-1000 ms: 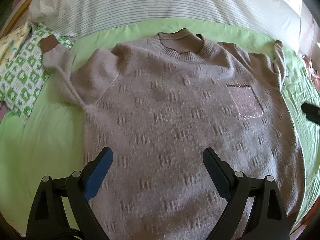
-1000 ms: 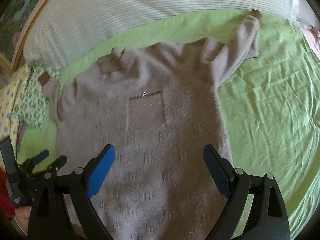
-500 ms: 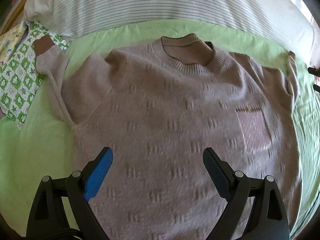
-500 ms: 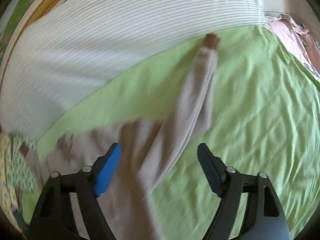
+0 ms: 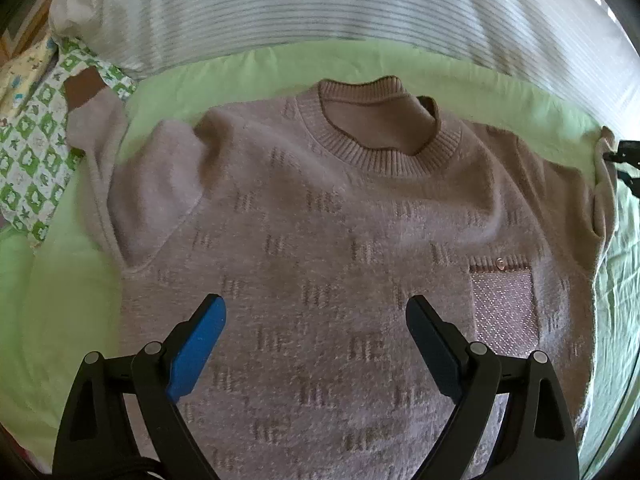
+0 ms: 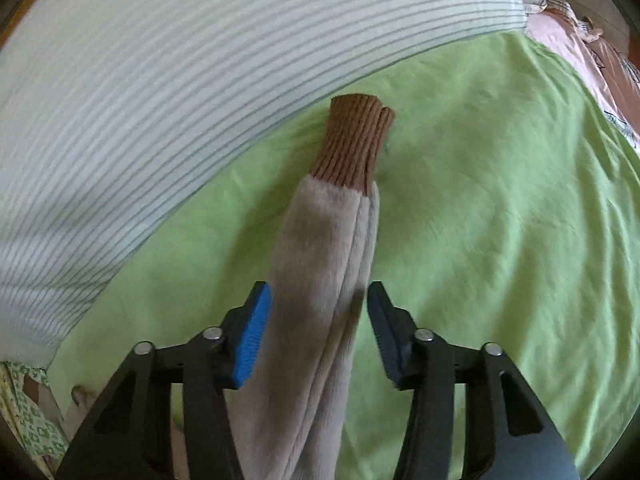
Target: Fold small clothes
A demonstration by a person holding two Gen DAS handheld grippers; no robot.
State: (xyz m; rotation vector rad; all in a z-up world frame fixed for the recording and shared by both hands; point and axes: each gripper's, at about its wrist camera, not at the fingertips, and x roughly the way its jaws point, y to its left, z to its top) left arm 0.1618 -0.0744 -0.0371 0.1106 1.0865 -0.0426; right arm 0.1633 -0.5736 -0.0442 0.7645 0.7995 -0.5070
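A mauve knit sweater [image 5: 320,220] lies face up on the green sheet [image 5: 60,300], with its ribbed collar [image 5: 380,120] at the far side and a sparkly chest pocket [image 5: 504,308] at the right. My left gripper [image 5: 316,312] hovers open over the sweater's body with nothing between its fingers. In the right wrist view, the sweater's right sleeve [image 6: 320,240] runs between the fingers of my right gripper [image 6: 318,300], and its brown cuff [image 6: 352,140] points away. The jaws are closing around the sleeve, and the pads stand just off the fabric. The right gripper's tip [image 5: 624,160] shows beside that cuff.
A striped white pillow [image 5: 320,4] lines the far side of the bed. A green-and-white patterned garment [image 5: 32,152] lies at the left, under the sweater's left cuff [image 5: 82,88]. Pinkish bedding [image 6: 592,52] sits at the far right. The green sheet [image 6: 500,200] stretches to the right.
My right gripper swept from over the sweater's body to its right sleeve, and its jaws narrowed around it. My left gripper drifted closer toward the collar and stayed open.
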